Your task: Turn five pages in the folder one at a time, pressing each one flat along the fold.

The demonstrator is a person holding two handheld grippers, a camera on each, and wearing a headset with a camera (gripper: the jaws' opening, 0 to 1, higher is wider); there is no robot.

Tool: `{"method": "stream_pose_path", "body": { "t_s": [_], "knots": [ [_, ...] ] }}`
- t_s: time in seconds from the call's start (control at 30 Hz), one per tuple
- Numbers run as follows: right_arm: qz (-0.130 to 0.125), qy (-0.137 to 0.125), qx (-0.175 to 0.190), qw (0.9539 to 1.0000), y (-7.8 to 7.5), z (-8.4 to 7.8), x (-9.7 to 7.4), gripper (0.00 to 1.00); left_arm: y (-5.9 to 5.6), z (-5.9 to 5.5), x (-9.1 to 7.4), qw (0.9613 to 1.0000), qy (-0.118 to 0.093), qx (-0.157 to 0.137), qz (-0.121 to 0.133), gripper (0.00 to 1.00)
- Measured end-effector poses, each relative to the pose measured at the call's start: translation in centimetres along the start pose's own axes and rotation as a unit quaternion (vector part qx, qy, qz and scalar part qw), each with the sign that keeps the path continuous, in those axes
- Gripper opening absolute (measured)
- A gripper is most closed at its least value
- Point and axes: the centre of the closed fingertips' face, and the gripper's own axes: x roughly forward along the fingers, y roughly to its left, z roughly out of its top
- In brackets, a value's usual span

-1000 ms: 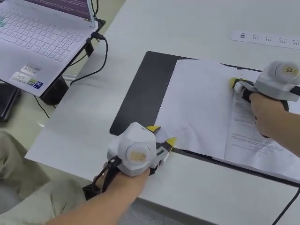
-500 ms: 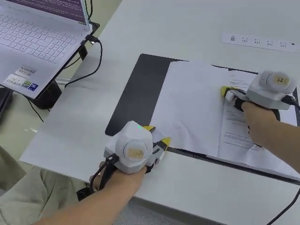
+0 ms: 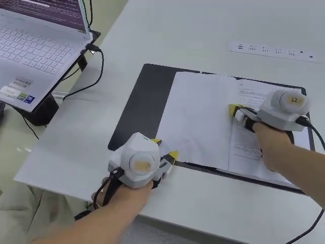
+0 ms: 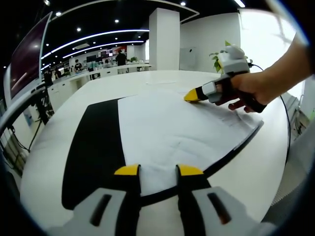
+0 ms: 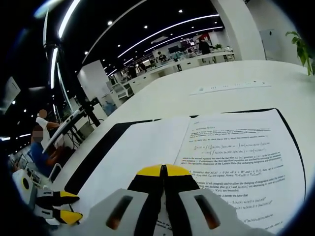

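**Folder open on the table, both grippers at it**

Folder [image 3: 137,107] lies open on the white table [image 3: 193,40], a blank page [image 3: 198,117] on its left and a printed page [image 3: 249,147] on its right. Right gripper [image 3: 234,111] – jaws together – has its tips at the fold. Left gripper [image 3: 165,148] – jaws slightly apart, gripping nothing – sits at the blank page's near edge. A laptop [image 3: 35,46] stands well apart.

We count one folder [image 3: 137,107], one left gripper [image 3: 165,148], one right gripper [image 3: 234,110], one laptop [image 3: 35,46], one power strip [image 3: 274,52], perhaps two distant people [image 5: 42,150].
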Motion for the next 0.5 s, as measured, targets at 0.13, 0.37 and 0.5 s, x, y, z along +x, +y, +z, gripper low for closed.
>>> {"method": "stream_pose_path", "body": {
  "t_s": [0.13, 0.37, 0.5],
  "knots": [
    [0.001, 0.001, -0.001, 1.0000, 0.1, -0.5, -0.3, 0.00, 0.0, 0.0, 0.0, 1.0000, 0.000, -0.001, 0.000, 0.27],
    [0.002, 0.004, 0.004, 1.0000, 0.4, -1.4, -1.4, 0.00, 0.0, -0.1, 0.1, 1.0000, 0.001, -0.001, 0.000, 0.27],
    [0.006, 0.006, 0.008, 0.9999, 0.8, -2.1, -2.0, 0.00, 0.0, -0.1, 0.0, 1.0000, 0.002, -0.002, 0.001, 0.27]
  ]
}}
